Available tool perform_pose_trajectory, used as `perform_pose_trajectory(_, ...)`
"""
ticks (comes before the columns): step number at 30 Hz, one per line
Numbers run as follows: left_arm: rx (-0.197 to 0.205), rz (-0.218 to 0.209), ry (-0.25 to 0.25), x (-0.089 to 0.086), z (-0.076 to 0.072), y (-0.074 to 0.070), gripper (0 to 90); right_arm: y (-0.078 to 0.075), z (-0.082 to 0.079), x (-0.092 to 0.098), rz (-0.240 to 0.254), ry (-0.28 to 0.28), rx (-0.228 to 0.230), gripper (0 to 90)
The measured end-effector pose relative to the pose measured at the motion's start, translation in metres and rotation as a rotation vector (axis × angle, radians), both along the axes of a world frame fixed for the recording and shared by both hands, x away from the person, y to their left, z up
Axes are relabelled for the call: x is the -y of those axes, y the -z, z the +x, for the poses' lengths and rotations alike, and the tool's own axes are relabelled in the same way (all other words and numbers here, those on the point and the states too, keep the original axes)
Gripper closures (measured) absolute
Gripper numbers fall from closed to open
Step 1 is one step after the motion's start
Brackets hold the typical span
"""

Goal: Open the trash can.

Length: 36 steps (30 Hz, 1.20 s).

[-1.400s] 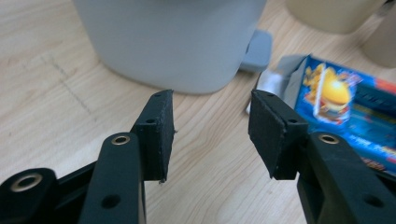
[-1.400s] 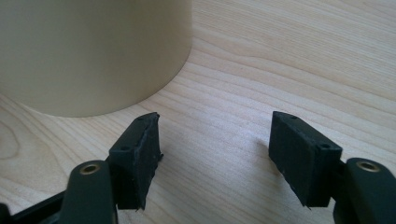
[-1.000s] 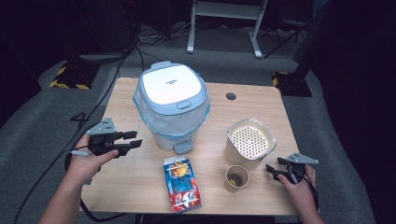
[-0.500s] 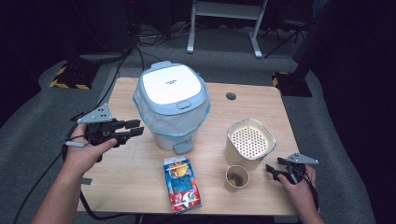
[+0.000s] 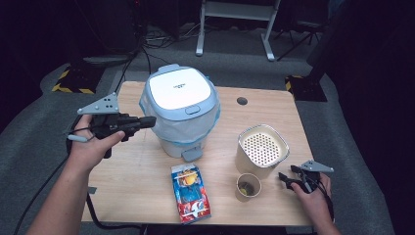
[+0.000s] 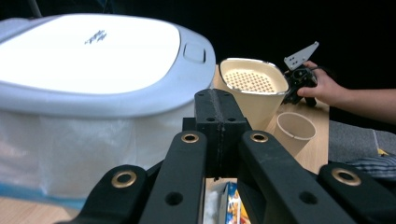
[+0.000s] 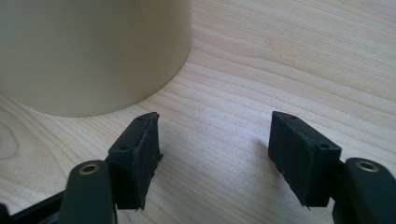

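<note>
A white and pale-blue lidded bin [image 5: 182, 100] with a clear bag liner stands mid-table, its lid down [image 6: 88, 56]. My left gripper [image 5: 146, 121] is held in the air just left of the bin, jaws shut with nothing between them [image 6: 218, 105], pointing at the bin's side. My right gripper [image 5: 285, 180] rests low at the table's right front, jaws open and empty [image 7: 212, 156], beside a cream perforated container [image 5: 262, 149]. A small paper cup [image 5: 248, 186] and a colourful snack packet [image 5: 190, 192] lie near the front.
The wooden table [image 5: 142, 176] has a round cable hole [image 5: 242, 101] at the back right. A cable trails from the left gripper over the table's left front edge. Dark floor, cables and a metal stand lie beyond the table.
My left hand has lifted its gripper and carried it right and away from me, up to the bin's side. The right gripper has stayed where it was.
</note>
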<state>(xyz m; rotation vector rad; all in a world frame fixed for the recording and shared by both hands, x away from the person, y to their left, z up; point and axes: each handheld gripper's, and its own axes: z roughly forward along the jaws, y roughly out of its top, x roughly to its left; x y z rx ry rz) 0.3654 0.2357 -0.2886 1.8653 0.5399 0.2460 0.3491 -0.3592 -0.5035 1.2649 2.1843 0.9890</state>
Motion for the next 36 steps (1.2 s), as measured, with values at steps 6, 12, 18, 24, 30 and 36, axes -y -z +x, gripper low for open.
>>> perform_pose_trajectory(6,0.000,0.005,0.012,0.015,0.008,-0.008,90.0,0.000,0.000,0.000,0.000,0.000,0.000,34.2)
perform_pose_trajectory(12,0.008,-0.026,0.016,0.029,0.018,-0.013,90.0,0.000,0.000,0.000,0.000,0.000,0.000,34.2)
perform_pose_trajectory(18,0.007,-0.005,0.021,0.043,0.028,-0.015,90.0,0.000,0.000,0.000,0.001,0.000,0.000,34.2)
perform_pose_trajectory(24,0.012,0.002,-0.006,0.053,0.039,-0.015,90.0,0.000,0.000,0.000,0.000,0.000,0.000,34.2)
perform_pose_trajectory(30,0.005,-0.004,0.001,0.065,0.047,-0.009,90.0,0.000,0.000,0.000,0.000,0.000,0.000,34.2)
perform_pose_trajectory(36,-0.001,0.022,0.001,0.076,0.052,-0.004,90.0,0.000,0.000,0.000,0.001,0.000,0.000,34.2)
